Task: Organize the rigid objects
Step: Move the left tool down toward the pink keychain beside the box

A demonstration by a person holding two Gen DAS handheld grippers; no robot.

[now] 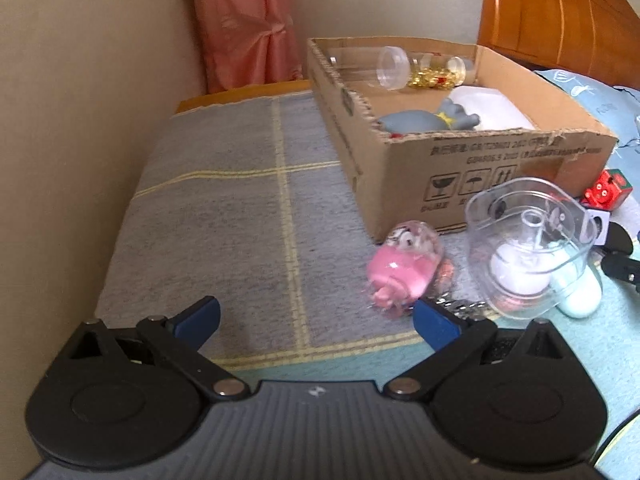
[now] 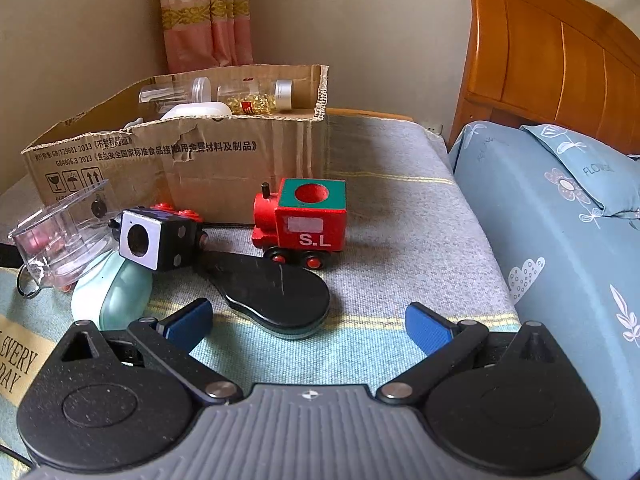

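Note:
A cardboard box [image 1: 460, 164] stands on the bed and holds clear jars [image 1: 394, 68], a grey toy [image 1: 424, 120] and a white item. In front of it lie a pink toy keychain [image 1: 404, 266] and a clear plastic cup [image 1: 528, 240]. My left gripper [image 1: 316, 322] is open and empty, its right finger just below the pink toy. In the right wrist view the box [image 2: 224, 168] stands behind a red toy train [image 2: 304, 222], a black-and-white cube [image 2: 156, 242], a black flat paddle [image 2: 276, 292] and a mint-green item [image 2: 114, 294]. My right gripper [image 2: 308, 326] is open and empty, just short of the paddle.
A grey checked blanket [image 1: 240, 208] covers the bed. A beige wall runs along the left [image 1: 60, 140]. A wooden headboard [image 2: 560, 64] and blue floral pillows [image 2: 552, 216] lie to the right. A pink curtain [image 1: 248, 40] hangs behind.

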